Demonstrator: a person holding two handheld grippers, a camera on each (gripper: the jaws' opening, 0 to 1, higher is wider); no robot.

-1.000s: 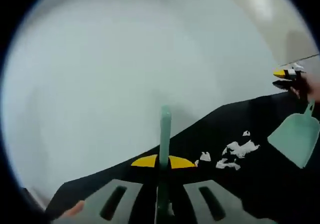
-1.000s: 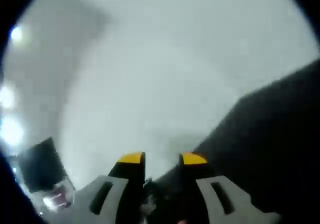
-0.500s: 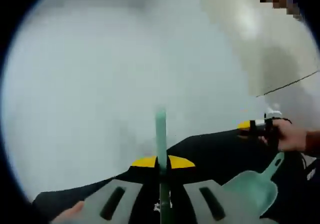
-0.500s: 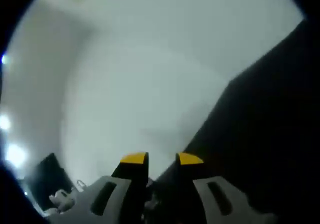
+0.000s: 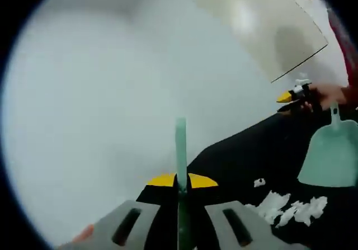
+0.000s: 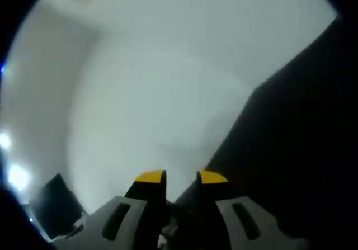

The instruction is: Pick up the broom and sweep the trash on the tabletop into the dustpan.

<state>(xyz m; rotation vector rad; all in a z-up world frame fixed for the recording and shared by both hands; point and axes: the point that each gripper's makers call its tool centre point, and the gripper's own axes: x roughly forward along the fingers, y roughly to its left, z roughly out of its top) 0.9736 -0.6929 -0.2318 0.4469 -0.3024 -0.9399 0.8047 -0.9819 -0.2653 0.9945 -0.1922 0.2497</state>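
My left gripper (image 5: pixel 182 178) is shut on a thin green broom handle (image 5: pixel 180 144) that rises straight up between its yellow-tipped jaws. In the left gripper view, white paper scraps (image 5: pixel 279 206) lie on the black tabletop (image 5: pixel 246 155) at the lower right. Just beyond them stands a green dustpan (image 5: pixel 331 157), held by its handle at the top by my right gripper (image 5: pixel 286 99). In the right gripper view, my right gripper (image 6: pixel 180 176) shows its jaws close together over the table's dark edge (image 6: pixel 302 149). The dustpan handle between them is hidden.
A person's hand (image 5: pixel 330 95) holds the right gripper. A beige panel (image 5: pixel 263 26) hangs at the upper right above the table. Pale blurred wall lies behind the table's far edge. A dark box (image 6: pixel 53 205) sits at the lower left of the right gripper view.
The left gripper view has swung, so the scraps show again at the lower right. The dustpan and right gripper now sit higher and further right. The right gripper view barely shifted.
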